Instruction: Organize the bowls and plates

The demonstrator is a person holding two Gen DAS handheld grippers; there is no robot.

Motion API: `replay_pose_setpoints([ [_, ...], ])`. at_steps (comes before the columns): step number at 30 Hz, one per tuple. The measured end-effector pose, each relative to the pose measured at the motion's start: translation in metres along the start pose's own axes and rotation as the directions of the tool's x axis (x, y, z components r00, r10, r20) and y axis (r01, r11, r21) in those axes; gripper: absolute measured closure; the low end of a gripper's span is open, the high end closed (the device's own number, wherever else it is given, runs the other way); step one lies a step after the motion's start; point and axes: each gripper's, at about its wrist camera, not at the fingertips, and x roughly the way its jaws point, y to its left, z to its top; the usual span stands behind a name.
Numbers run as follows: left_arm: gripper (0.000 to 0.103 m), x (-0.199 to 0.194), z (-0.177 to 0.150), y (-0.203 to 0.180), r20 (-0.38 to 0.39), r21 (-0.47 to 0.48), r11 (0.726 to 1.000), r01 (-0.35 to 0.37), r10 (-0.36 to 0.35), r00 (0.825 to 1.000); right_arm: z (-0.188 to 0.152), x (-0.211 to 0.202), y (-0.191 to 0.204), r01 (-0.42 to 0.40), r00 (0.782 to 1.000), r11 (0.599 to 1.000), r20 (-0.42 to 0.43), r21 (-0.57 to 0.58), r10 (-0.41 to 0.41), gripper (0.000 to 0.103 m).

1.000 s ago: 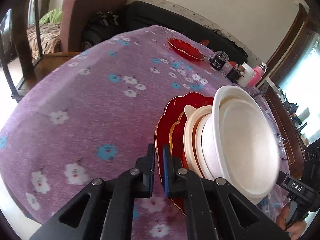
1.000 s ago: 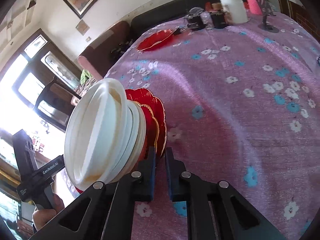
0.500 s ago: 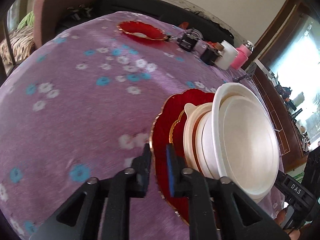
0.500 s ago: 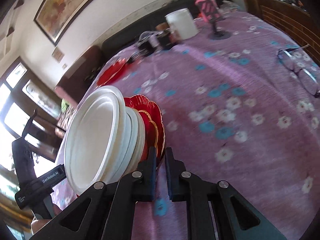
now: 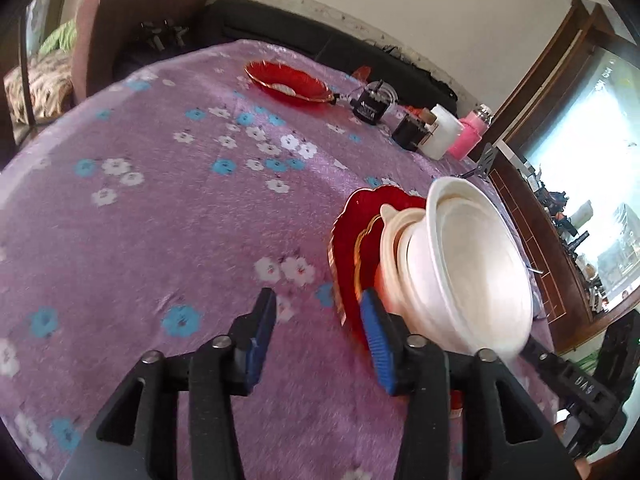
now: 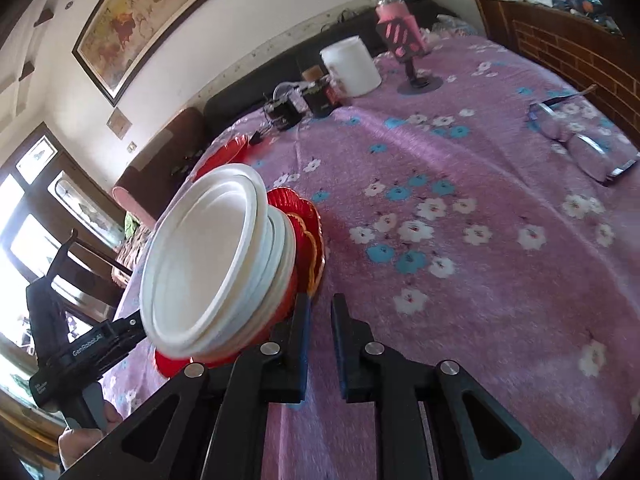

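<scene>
Since the earlier frame my left gripper has just been spreading off the red plate under the stacked white bowls above the purple tablecloth, so I retract it sideways while the right gripper holds its near-closed pinch on that rim.

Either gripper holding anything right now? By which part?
Right gripper: jaws shut on the red plate at its rim, under the white bowls. Left gripper: jaws have just been opening, rim between them, not gripped.

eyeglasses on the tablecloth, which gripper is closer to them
Right. The right gripper, shut on the red plate, is on the eyeglasses' side of the stack; the left gripper, fingers just opening around the rim, is across it.
</scene>
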Motion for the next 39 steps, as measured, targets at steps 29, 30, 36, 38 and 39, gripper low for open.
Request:
replay_pose_setpoints([
  [29,0.003,-0.034,-0.117,-0.024,0.329,0.225,0.904,-0.362,0.279,0.902,-0.063,-0.031,0.038,0.095,0.952,0.957,0.306,-0.275,-0.007,0.027],
  [30,0.003,-0.034,-0.117,-0.024,0.328,0.228,0.902,-0.366,0.282,0.901,-0.064,-0.031,0.039,0.094,0.952,0.957,0.307,-0.274,-0.006,0.026],
  [36,0.003,-0.032,-0.117,-0.024,0.324,0.224,0.901,-0.372,0.292,0.9,-0.064,-0.031,0.039,0.089,0.95,0.957,0.311,-0.277,0.002,0.022],
  [38,0.003,-0.031,-0.118,-0.024,0.323,0.223,0.901,-0.372,0.291,0.9,-0.064,-0.031,0.039,0.089,0.95,0.956,0.311,-0.28,0.003,0.021],
  [39,0.003,-0.031,-0.118,-0.024,0.324,0.222,0.901,-0.373,0.293,0.9,-0.064,-0.031,0.039,0.089,0.95,0.956,0.311,-0.28,0.003,0.021],
])
